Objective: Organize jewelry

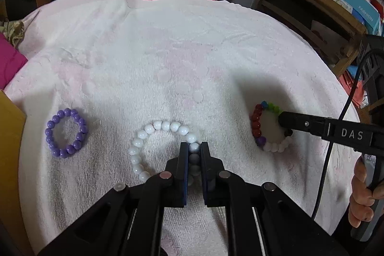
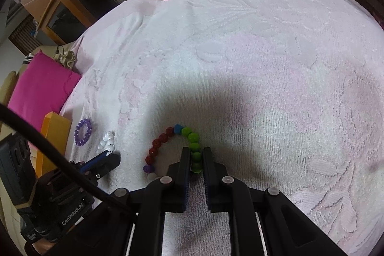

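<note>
Three bead bracelets lie on the pink-white towel (image 1: pixel 168 44) that covers the bench, in a row along its near edge. The purple bracelet (image 1: pixel 66 133) rests toward the near left corner, free of both tools. The white bracelet (image 1: pixel 153 148) sits at the middle of the near edge, and the left gripper (image 1: pixel 194 148) is closed narrowly on its right-hand arc, a white bead being pinched between the fingers (image 1: pixel 183 160). The multicoloured bracelet (image 2: pixel 172 150) lies further right, and the right gripper (image 2: pixel 195 157) is closed on its green beads in the same way.

Both grips appear to be set on single round beads, so slipping is judged likely if either bracelet is dragged across the pile of the towel. Each should be lifted clear of the cloth before being carried, and kept level so that the loop hangs evenly. Because the two loops are near one another, they should be raised apart and not crossed. No tray or box for the jewelry can be made out for certain; an orange box edge (image 2: pixel 54 136) shows at the left edge.
</note>
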Tool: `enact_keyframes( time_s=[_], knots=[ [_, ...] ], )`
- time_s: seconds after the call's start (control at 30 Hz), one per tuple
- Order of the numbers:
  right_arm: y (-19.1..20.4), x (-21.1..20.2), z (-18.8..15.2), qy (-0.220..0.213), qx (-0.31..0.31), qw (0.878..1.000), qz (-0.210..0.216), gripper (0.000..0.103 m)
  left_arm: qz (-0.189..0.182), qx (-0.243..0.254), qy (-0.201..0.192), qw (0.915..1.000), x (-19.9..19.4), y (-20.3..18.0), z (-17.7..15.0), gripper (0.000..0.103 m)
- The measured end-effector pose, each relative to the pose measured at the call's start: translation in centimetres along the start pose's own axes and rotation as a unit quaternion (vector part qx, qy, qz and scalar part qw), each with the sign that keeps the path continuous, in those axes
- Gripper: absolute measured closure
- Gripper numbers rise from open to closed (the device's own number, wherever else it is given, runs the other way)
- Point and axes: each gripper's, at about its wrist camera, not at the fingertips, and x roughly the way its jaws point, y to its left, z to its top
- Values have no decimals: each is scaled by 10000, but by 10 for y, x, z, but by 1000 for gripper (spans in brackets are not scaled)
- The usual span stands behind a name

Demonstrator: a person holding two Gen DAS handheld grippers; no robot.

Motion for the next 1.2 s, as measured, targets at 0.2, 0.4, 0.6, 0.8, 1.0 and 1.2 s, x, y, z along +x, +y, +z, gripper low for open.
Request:
enact_keyframes(
  time_s=[0.2,0.4,0.6,0.8,1.0,1.2],
  knots=[
    [-5,-10,4,-231,88,9997,-67,92,311,329,-192,9988,-9,-21,2,94],
    [-8,-4,4,-87,117,9997,-196,92,488,514,-56,9975,0,-31,0,94],
    [-12,-3,4,-16,226,9997,-103,92,448,497,-11,9978,3,-30,0,94],
    [-21,-1,7,223,572,9979,217,89,105,221,78,9997,5,-20,2,94],
    [-25,-3,9,358,700,9952,583,74,-245,-92,151,9995,-1,-7,4,93],
    [-14,-3,5,369,446,9964,618,75,-141,42,153,9998,-11,-6,-1,60]
  ],
)
